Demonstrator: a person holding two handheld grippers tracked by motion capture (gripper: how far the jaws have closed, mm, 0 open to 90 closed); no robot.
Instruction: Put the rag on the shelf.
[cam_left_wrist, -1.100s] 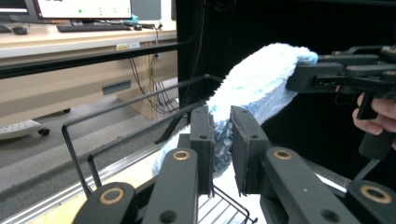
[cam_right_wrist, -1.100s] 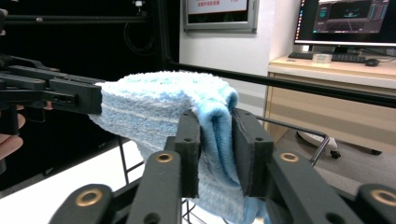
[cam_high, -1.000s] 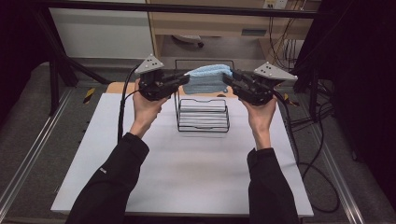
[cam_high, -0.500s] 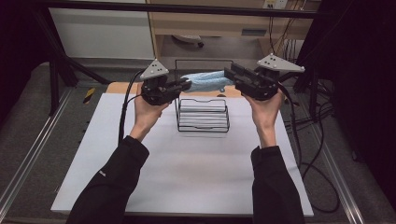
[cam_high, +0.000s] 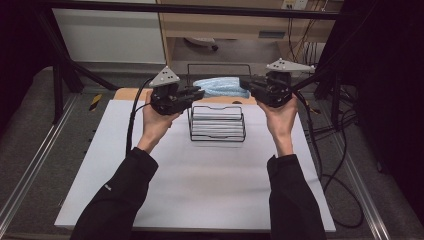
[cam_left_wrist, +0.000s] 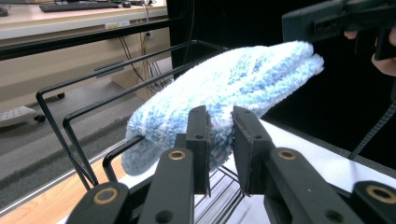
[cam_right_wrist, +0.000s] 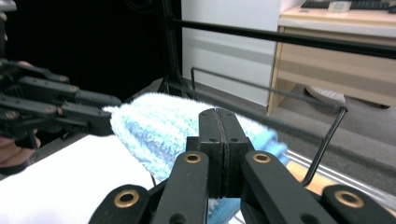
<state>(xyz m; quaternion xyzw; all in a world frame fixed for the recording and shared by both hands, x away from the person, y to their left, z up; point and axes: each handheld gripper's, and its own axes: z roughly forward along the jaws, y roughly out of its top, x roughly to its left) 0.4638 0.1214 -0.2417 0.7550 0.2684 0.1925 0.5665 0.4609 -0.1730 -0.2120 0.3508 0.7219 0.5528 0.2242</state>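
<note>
A: From the high view, how many of each?

B: Two hand-held grippers, one blue cloth (cam_high: 220, 86), one wire rack (cam_high: 217, 123), all in the upper middle of the frame over a white counter (cam_high: 200, 190). The left hand-held gripper (cam_high: 197, 93) and the right hand-held gripper (cam_high: 246, 84) each meet an end of the cloth, whose long axis runs left to right above the rack.

A: And the left gripper view?

B: The cloth is fluffy, ribbed and folded thick, slanting from lower left to upper right. The left hand-held gripper (cam_left_wrist: 219, 135) has its jaws a little apart, clamped on the cloth's near end (cam_left_wrist: 224, 88). The black wire rack (cam_left_wrist: 79, 135) stands behind.

A: The right gripper view?

B: The right hand-held gripper (cam_right_wrist: 219, 126) has just been closing; its jaws are pressed together, with blue cloth (cam_right_wrist: 154, 126) bunched just behind and below them. Whether any fabric is pinched I cannot tell.
</note>
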